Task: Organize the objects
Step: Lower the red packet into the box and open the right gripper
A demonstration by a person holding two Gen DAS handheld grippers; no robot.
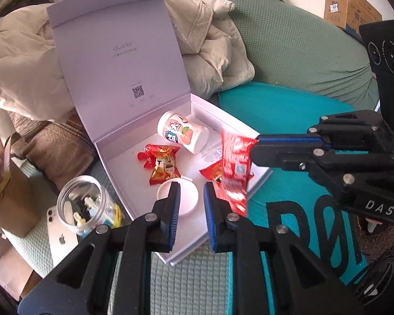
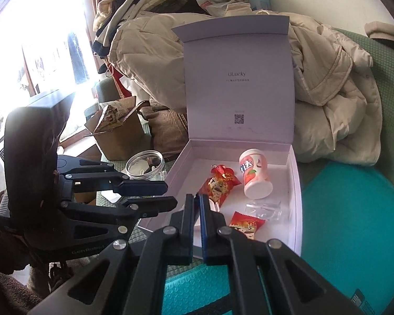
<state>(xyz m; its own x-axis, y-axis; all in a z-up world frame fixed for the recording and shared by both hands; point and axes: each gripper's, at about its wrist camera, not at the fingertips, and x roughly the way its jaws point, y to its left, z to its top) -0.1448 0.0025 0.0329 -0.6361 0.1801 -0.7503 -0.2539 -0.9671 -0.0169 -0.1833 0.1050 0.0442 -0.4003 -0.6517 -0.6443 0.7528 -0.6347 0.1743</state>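
The right gripper (image 1: 252,144) has its fingers clamped on one end of a red snack packet (image 1: 233,173), which dangles over the near corner of the open white box (image 1: 144,168). The left gripper (image 1: 191,204), fingers nearly together and empty, hovers over the box's near edge. Released here, the limp packet could land on the box's rim and slide off outside.

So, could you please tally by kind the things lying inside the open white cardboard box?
Red foil snack packets: 2
White plastic cup with a peach picture: 1
Clear plastic piece: 1
White round lid: 1
Total: 5
Not counted: the third red packet, held by the right gripper above the box.
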